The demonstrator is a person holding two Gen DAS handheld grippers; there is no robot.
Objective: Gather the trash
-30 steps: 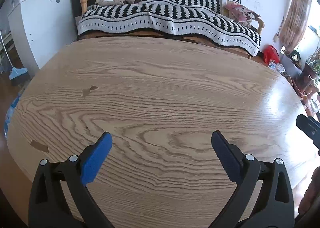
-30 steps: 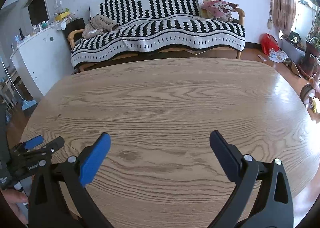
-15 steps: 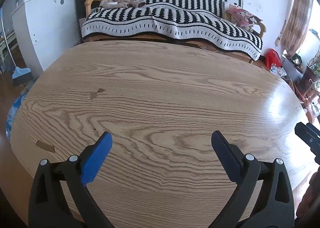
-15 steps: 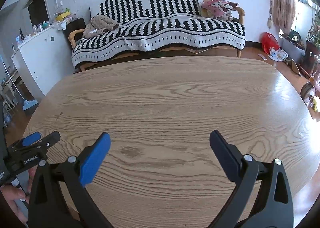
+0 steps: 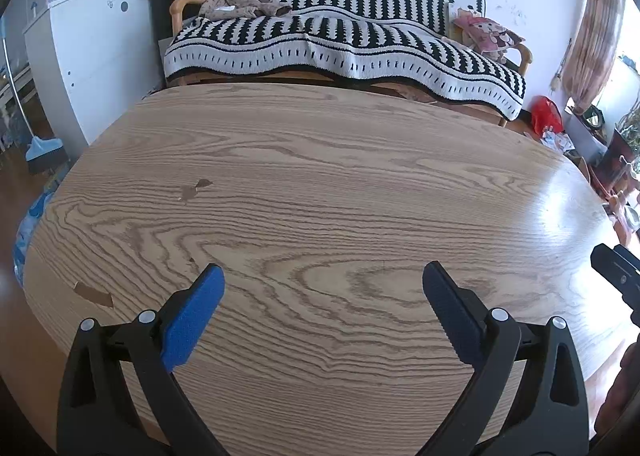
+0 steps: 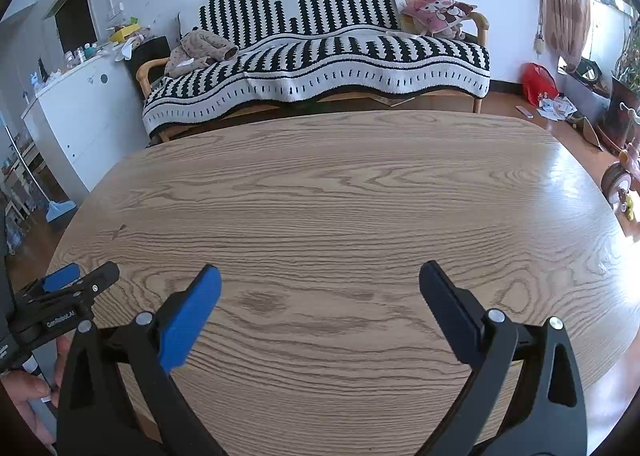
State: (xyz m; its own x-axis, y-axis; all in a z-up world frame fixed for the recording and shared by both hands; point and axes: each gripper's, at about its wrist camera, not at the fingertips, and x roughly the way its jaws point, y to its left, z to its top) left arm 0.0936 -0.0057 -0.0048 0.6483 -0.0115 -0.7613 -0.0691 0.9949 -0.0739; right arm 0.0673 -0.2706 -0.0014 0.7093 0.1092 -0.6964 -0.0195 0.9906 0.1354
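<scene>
Hovering side by side over the wooden surface [image 5: 320, 184], the left gripper [image 5: 322, 292] and right gripper [image 6: 320, 292] are both gaping wide, grasping nothing.

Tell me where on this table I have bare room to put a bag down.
Nearly the whole wooden table is bare, from the open left tongs and open right tongs to the far edge by the striped sofa. Only small chipped marks and a torn patch sit on its left side. The floor by the red bag is littered.
</scene>
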